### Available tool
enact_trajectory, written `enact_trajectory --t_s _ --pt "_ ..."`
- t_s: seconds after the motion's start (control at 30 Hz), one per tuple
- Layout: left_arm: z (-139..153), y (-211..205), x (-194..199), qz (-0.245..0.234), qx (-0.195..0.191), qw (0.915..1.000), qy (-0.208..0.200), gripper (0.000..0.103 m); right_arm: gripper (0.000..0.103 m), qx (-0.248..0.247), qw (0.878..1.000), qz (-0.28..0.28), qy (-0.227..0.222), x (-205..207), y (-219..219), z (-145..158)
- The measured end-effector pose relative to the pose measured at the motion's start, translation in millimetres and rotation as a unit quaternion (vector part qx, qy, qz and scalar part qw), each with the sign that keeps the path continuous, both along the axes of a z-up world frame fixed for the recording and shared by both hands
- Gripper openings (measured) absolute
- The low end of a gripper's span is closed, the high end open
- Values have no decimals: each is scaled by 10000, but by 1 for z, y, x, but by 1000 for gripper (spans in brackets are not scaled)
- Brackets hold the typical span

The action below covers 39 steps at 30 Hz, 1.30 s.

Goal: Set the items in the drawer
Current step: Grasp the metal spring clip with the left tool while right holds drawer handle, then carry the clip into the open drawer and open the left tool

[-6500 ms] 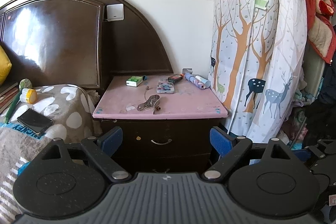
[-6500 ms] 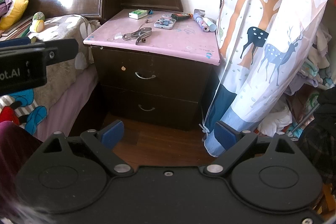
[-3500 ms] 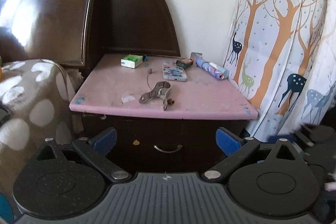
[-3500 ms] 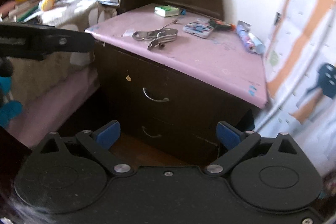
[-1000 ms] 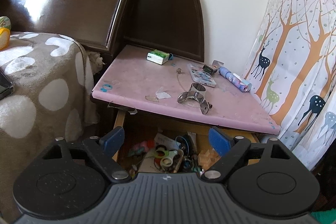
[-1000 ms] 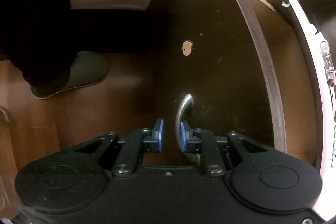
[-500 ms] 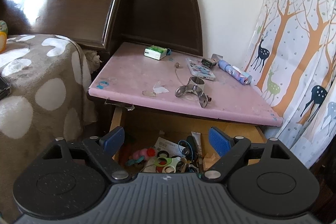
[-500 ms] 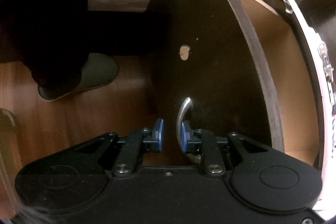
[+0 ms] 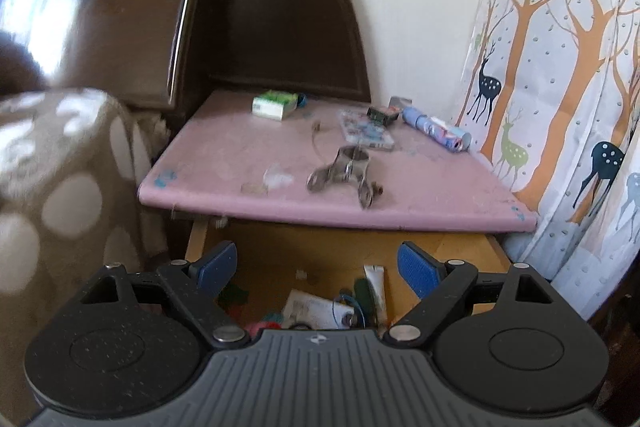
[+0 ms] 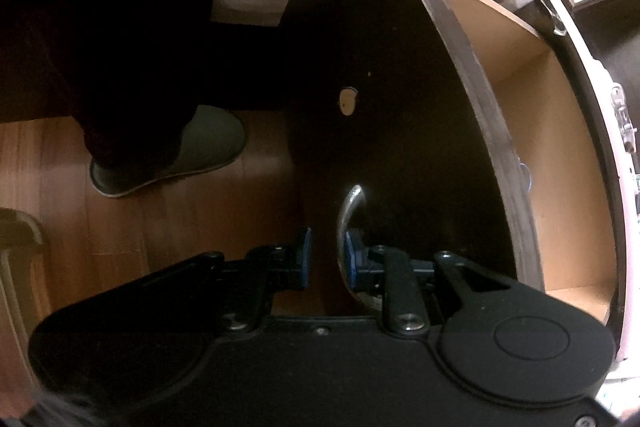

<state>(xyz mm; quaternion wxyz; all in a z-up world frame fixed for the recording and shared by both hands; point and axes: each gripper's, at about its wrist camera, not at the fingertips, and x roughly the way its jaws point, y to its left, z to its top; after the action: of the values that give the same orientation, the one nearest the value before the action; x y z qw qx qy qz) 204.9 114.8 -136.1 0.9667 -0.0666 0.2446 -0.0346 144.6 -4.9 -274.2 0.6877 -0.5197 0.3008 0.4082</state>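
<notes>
The top drawer [image 9: 344, 247] of the dark nightstand stands pulled out, with several small items inside. On the pink top [image 9: 224, 163] lie a metal clamp [image 9: 346, 173], a green and white box [image 9: 275, 103], a patterned phone case [image 9: 366, 135], a small dark item [image 9: 382, 113] and a rolled tube [image 9: 436, 129]. My left gripper [image 9: 316, 267] is open and empty above the drawer. My right gripper [image 10: 326, 259] is turned sideways at the drawer front [image 10: 400, 99]; its jaws stand narrowly apart around the curved metal handle [image 10: 346, 215].
A bed with a spotted brown blanket [image 9: 60, 187] is to the left, with a dark headboard [image 9: 100, 7] behind. A deer-print curtain [image 9: 560, 87] hangs on the right. In the right wrist view a slippered foot [image 10: 172, 155] stands on the wooden floor [image 10: 120, 227].
The drawer has come further out than a second ago. My left gripper has moved closer and lower toward the nightstand. My right gripper's jaws have parted slightly at the handle.
</notes>
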Motion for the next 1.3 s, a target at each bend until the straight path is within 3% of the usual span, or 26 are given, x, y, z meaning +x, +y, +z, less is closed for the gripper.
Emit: enact_trajectory --t_s 0.2,0.33,0.7,0.8,1.03,1.07,1.1,1.3 --pt "12 -18 40 -266 231 9993 -80 89 21 81 10000 14 -33 1 -1 0" --pt "11 -27 73 -423 384 9984 40 89 38 153 9998 106 -56 -4 -3 -3" --pt "4 -46 160 -828 823 9921 449 87 47 234 9996 122 -108 -9 -2 -7" --pt "-3 -44 172 -862 847 9908 613 72 56 265 9995 158 -118 -11 -3 -10" --pt "-21 -46 190 -964 925 9869 905 59 61 357 9992 114 -142 -13 -3 -14" --pt "-20 -46 191 -953 901 9873 895 42 61 357 9992 117 -145 -13 -3 -14" --pt "-19 -45 191 -913 877 9879 897 35 61 357 9992 115 -145 -13 -4 -14" --pt "-12 -44 184 -915 827 9891 806 35 62 332 9993 87 -152 -13 4 -12"
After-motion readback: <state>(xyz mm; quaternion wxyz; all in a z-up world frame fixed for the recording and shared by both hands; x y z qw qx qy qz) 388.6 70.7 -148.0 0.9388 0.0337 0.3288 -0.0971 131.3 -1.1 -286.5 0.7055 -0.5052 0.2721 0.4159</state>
